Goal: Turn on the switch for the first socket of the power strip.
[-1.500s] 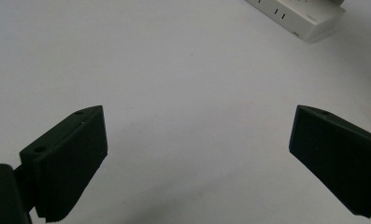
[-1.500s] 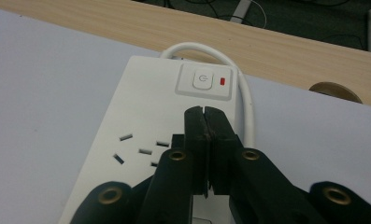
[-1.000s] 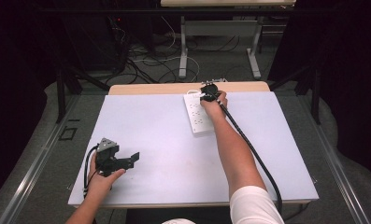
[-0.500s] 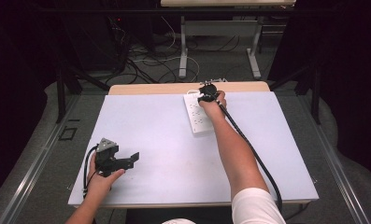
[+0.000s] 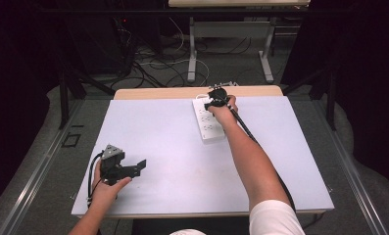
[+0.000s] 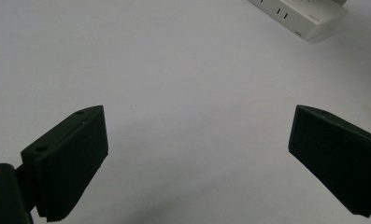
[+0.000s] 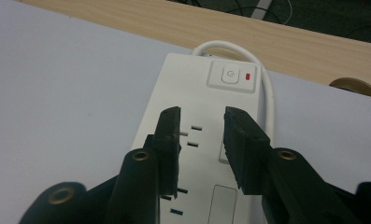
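A white power strip lies on the far middle of the white table top. My right gripper hovers over its far end with the jaws a small way apart and nothing between them. In the right gripper view my right gripper points at the sockets just short of the strip's switch, which has a red light. My left gripper rests near the front left of the table, jaws wide apart and empty. In the left gripper view my left gripper faces bare table, with the power strip's near end at the top right.
The strip's white cord loops off its far end toward the wooden table edge. A round hole sits in that wooden strip. Cables and table legs lie on the floor beyond.
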{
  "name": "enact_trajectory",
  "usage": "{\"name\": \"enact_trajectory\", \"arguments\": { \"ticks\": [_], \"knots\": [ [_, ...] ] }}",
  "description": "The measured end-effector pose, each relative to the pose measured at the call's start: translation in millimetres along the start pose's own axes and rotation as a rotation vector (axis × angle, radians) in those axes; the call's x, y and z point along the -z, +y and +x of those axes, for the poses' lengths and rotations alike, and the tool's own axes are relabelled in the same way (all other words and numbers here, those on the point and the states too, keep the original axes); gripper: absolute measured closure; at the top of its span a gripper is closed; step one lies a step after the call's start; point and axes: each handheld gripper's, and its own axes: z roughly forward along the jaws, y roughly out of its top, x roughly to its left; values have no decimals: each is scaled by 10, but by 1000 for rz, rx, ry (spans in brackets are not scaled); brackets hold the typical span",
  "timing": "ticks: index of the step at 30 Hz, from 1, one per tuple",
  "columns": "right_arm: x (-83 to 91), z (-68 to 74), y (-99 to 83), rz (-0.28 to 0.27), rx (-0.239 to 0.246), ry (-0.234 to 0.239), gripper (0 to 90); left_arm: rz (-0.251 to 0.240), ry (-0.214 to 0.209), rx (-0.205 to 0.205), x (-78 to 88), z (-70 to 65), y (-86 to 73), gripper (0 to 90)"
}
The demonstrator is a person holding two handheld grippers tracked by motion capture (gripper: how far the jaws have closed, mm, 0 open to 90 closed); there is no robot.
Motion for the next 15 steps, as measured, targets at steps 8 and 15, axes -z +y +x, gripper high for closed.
{"name": "enact_trajectory", "arguments": {
  "ticks": [8, 15],
  "knots": [
    [86, -4, 8, 12, 14, 20, 595, 0, -1, -2, 10, 5, 0, 51],
    [228, 42, 39, 9, 55, 29, 565, 0, -2, 2, 9, 5, 3, 51]
  ]
}}
